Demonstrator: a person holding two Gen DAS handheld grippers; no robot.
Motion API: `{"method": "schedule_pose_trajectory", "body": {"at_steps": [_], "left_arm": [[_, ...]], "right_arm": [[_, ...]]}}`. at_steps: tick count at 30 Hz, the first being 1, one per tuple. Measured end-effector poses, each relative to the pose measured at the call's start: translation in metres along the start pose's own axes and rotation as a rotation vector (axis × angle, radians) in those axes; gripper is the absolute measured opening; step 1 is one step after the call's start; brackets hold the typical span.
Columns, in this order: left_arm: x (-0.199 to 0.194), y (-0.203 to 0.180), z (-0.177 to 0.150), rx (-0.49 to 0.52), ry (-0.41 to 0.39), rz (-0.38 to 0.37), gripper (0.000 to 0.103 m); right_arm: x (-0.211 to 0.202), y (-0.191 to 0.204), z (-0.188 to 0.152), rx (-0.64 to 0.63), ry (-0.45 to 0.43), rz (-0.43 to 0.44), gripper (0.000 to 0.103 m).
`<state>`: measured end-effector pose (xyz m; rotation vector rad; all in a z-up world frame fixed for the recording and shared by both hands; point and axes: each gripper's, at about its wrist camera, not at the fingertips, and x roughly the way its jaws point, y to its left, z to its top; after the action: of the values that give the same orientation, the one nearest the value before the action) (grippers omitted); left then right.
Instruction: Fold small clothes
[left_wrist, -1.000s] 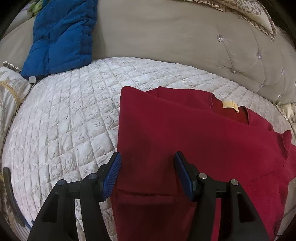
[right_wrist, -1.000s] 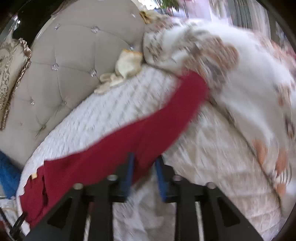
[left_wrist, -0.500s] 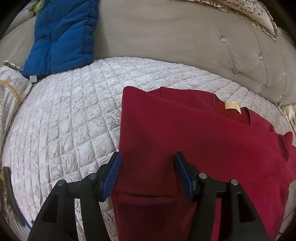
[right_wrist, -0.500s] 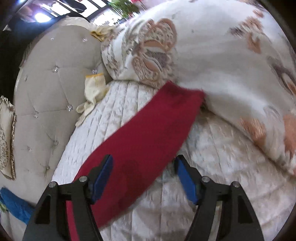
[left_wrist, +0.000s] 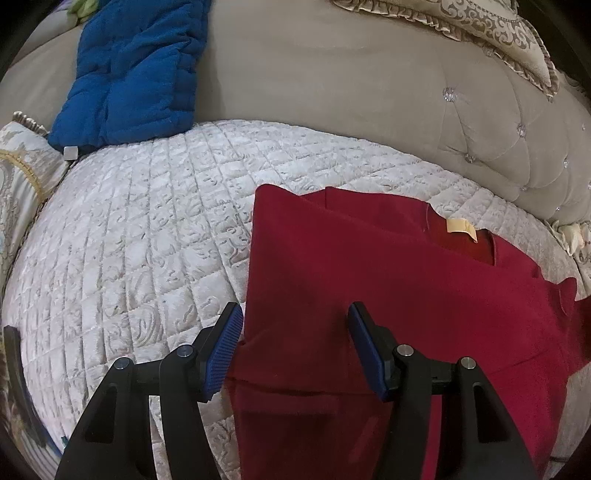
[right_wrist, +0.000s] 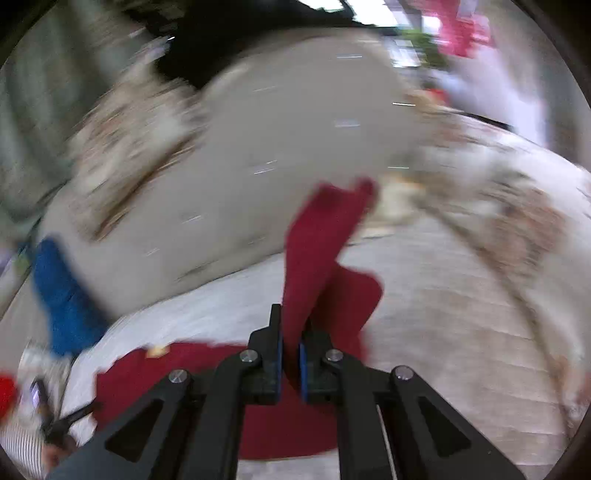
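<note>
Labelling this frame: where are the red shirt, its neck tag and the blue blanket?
red shirt (left_wrist: 388, 280), left wrist view, chest
neck tag (left_wrist: 460, 226), left wrist view, tag's middle
blue blanket (left_wrist: 136, 74), left wrist view, middle

Bare quilted bedspread (left_wrist: 140, 236) lies free at nine o'clock of the red garment (left_wrist: 388, 280); tufted headboard (left_wrist: 369, 103) and blue blanket (left_wrist: 136, 70) bar twelve o'clock

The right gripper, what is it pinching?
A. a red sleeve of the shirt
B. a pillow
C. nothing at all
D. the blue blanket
A: in the right wrist view the right gripper has its jaws shut on a strip of the red shirt, which stands up from between the pads, lifted off the quilted bed cover.
</note>
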<state>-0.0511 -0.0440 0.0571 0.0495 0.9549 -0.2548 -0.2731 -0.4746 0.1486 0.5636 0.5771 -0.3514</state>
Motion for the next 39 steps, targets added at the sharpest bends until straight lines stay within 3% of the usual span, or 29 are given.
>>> {"method": "schedule_pose_trajectory", "body": {"at_steps": [6, 9, 10, 12, 13, 19, 22, 26, 29, 33, 37, 39], "left_arm": [[-0.001, 0.006, 0.003, -0.034, -0.004, -0.012, 0.038], [-0.002, 0.007, 0.004, -0.04, -0.004, -0.025, 0.038], [-0.002, 0.007, 0.003, -0.039, -0.006, -0.029, 0.038], [-0.003, 0.006, 0.004, -0.034, -0.008, -0.041, 0.038], [-0.004, 0.005, 0.004, -0.033, -0.008, -0.053, 0.038], [-0.007, -0.009, 0.002, -0.004, 0.0, -0.149, 0.038], [-0.006, -0.025, -0.002, 0.031, 0.034, -0.191, 0.038], [-0.014, -0.049, -0.001, 0.093, 0.028, -0.241, 0.038], [-0.003, -0.065, 0.0, 0.088, 0.088, -0.294, 0.038], [0.019, -0.088, -0.006, 0.146, 0.162, -0.238, 0.025], [0.011, -0.09, -0.001, 0.131, 0.112, -0.261, 0.0], [0.0, -0.082, 0.006, 0.098, 0.076, -0.317, 0.0]], "right_arm": [[0.07, 0.128, -0.033, -0.169, 0.165, 0.189, 0.006], [0.111, 0.185, -0.072, -0.246, 0.236, 0.253, 0.007], [0.123, 0.198, -0.091, -0.26, 0.301, 0.263, 0.012], [0.157, 0.214, -0.123, -0.289, 0.51, 0.257, 0.042], [0.163, 0.219, -0.133, -0.296, 0.562, 0.253, 0.058], [0.114, 0.209, -0.109, -0.337, 0.469, 0.246, 0.064], [0.081, 0.179, -0.088, -0.335, 0.424, 0.201, 0.071], [0.04, 0.14, -0.066, -0.298, 0.371, 0.146, 0.073], [0.01, 0.105, -0.054, -0.259, 0.326, 0.088, 0.076], [-0.017, 0.065, -0.045, -0.176, 0.296, 0.041, 0.076], [-0.03, 0.048, -0.041, -0.147, 0.268, 0.004, 0.076], [-0.028, 0.045, -0.039, -0.138, 0.267, -0.001, 0.076]]}}
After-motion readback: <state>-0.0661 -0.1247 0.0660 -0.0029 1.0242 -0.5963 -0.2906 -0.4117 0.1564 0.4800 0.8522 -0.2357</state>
